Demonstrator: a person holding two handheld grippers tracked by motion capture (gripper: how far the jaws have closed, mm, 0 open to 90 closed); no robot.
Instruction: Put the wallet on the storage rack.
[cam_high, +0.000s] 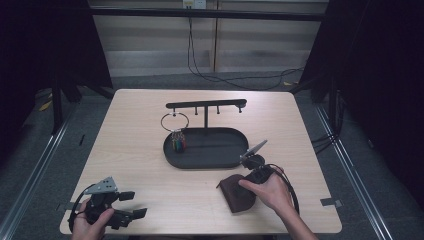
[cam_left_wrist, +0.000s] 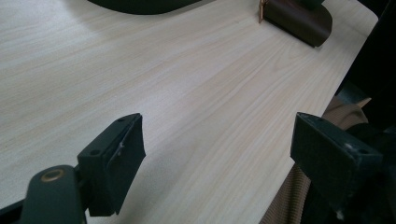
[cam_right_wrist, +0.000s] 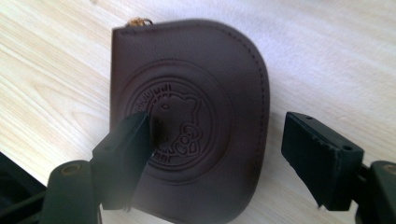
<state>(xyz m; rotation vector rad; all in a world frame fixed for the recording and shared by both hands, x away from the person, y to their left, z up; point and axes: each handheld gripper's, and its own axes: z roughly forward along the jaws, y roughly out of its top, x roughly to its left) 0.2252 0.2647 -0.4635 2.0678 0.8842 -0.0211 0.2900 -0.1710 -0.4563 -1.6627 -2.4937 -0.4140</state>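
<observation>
A brown leather pouch (cam_high: 237, 197) with a round embossed emblem lies flat near the table's front right. It is large in the right gripper view (cam_right_wrist: 196, 116), with a small brass zip pull at its top corner. My right gripper (cam_right_wrist: 217, 126) hangs over it, open. Its left jaw stands over the pouch's emblem and its right jaw over bare wood beside the pouch edge. In the high view the right gripper (cam_high: 246, 181) tilts down onto the pouch. My left gripper (cam_high: 134, 204) rests open at the front left corner, nothing between its jaws (cam_left_wrist: 219, 126).
A black oval tray (cam_high: 220, 157) with a T-shaped hook stand (cam_high: 206, 106) sits mid-table. A key ring with coloured keys (cam_high: 176, 132) hangs from its left hook. From the left gripper view the pouch (cam_left_wrist: 299, 18) lies far off and the table's front edge (cam_left_wrist: 299, 140) runs close by.
</observation>
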